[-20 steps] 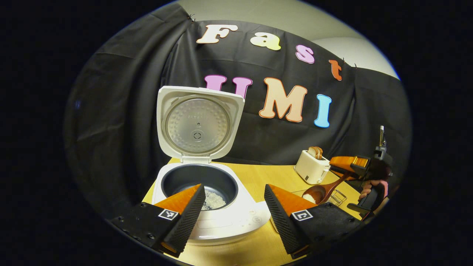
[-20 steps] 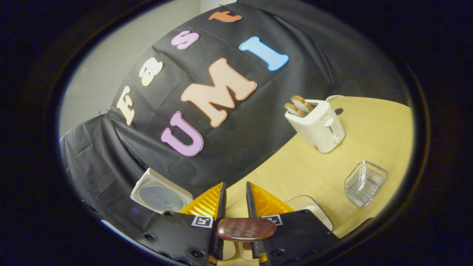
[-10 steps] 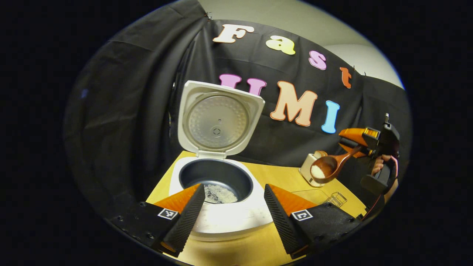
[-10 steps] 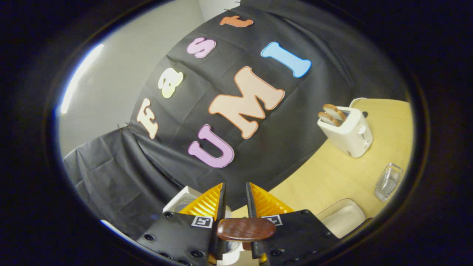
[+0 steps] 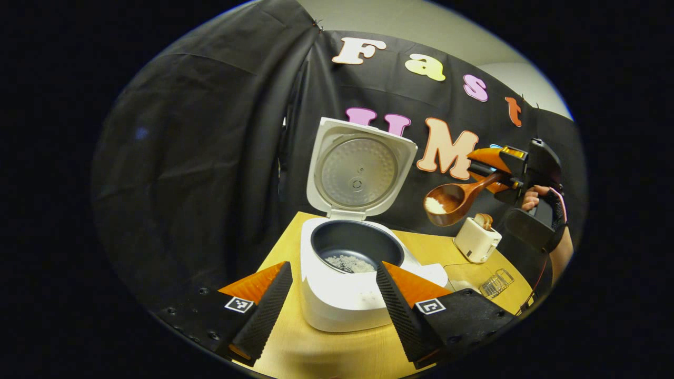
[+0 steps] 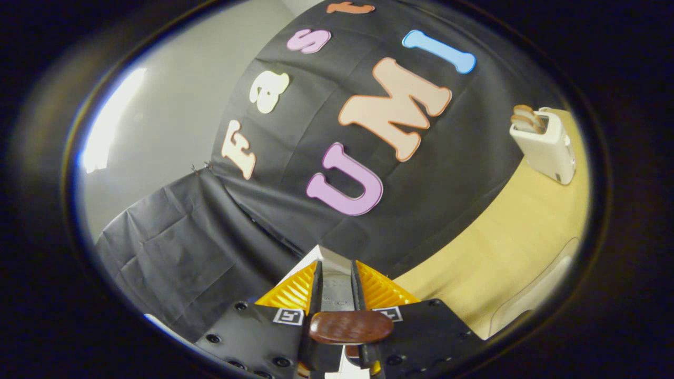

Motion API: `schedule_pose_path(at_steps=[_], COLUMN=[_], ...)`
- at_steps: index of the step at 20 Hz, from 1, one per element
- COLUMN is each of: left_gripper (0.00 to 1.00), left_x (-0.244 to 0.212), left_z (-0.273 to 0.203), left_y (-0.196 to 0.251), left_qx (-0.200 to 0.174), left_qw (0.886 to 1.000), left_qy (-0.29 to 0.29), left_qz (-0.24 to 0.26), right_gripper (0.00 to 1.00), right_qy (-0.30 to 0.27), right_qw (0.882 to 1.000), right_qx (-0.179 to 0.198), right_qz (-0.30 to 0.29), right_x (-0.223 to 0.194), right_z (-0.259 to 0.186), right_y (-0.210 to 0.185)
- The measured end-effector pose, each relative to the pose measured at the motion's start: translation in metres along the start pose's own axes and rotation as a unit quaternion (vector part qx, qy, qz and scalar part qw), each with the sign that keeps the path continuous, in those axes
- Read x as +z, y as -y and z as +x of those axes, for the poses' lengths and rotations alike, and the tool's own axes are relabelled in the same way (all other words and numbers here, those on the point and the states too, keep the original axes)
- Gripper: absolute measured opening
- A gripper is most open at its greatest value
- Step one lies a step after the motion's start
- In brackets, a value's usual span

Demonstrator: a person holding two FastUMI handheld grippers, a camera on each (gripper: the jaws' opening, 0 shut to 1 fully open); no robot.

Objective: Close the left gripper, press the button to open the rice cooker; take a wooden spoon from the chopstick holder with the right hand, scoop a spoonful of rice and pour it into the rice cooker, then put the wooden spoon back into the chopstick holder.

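While right tool grips wooden spoon, apparently beside rice cooker, left tool open.

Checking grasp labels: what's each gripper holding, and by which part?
Right gripper: spoon, clamped at the handle's end, rice in the bowl. Left gripper: open, nothing held.

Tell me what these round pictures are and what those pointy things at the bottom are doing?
A person holds a grabbing tool in each hand, with a camera on each. The wedges at the bottom are each tool's jaws. In the left gripper view, the left gripper is open, facing a white rice cooker with its lid up and some rice inside. Farther off, a hand holds the right gripper, which pinches a wooden spoon carrying rice. A toaster sits on the table. The right gripper view shows the spoon's handle end.
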State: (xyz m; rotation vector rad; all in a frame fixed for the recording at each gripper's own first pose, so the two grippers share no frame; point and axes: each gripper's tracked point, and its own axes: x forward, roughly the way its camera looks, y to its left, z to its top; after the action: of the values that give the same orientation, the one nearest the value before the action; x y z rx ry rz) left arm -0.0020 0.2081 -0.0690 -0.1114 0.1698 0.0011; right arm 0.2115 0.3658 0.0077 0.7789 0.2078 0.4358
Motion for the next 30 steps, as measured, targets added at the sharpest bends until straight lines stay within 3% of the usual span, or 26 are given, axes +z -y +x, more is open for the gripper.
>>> schedule_pose_path(at_steps=[3, 6, 13, 16, 21, 25, 27, 28, 30], left_gripper=[0.95, 0.95, 0.95, 0.95, 0.95, 0.95, 0.95, 0.95, 0.95], left_x=[-0.001, -0.005, -0.009, -0.008, -0.01, -0.009, -0.007, -0.008, -0.007], left_z=[-0.005, -0.005, -0.003, -0.002, -0.004, -0.004, -0.006, -0.006, -0.008], left_y=[-0.009, -0.016, -0.023, -0.025, -0.028, -0.03, -0.031, -0.031, -0.031], left_qx=[0.009, 0.019, 0.023, 0.021, 0.021, 0.025, 0.026, 0.026, 0.025], left_qw=[1.0, 1.0, 1.0, 1.0, 1.0, 1.0, 1.0, 1.0, 1.0], left_qy=[0.001, -0.002, -0.006, -0.003, -0.001, 0.002, 0.005, 0.006, 0.009], left_qz=[-0.008, -0.008, -0.012, -0.012, -0.016, -0.015, -0.015, -0.014, -0.011], right_gripper=[0.31, 0.31, 0.31, 0.31, 0.31, 0.31, 0.31, 0.31, 0.31], right_qy=[-0.031, -0.049, -0.059, -0.051, -0.035, -0.015, -0.01, -0.014, -0.021], right_qw=[0.999, 0.992, 0.94, 0.906, 0.827, 0.782, 0.777, 0.784, 0.809], right_qx=[-0.001, -0.006, -0.001, 0.014, 0.049, 0.068, 0.075, 0.075, 0.069], right_qz=[-0.037, -0.118, -0.335, -0.419, -0.559, -0.62, -0.625, -0.616, -0.583], right_x=[-0.046, -0.085, -0.133, -0.146, -0.174, -0.181, -0.184, -0.183, -0.175], right_z=[0.025, 0.033, 0.038, 0.038, 0.03, 0.024, 0.022, 0.022, 0.025], right_y=[-0.002, -0.003, -0.011, -0.027, -0.049, -0.063, -0.067, -0.065, -0.059])
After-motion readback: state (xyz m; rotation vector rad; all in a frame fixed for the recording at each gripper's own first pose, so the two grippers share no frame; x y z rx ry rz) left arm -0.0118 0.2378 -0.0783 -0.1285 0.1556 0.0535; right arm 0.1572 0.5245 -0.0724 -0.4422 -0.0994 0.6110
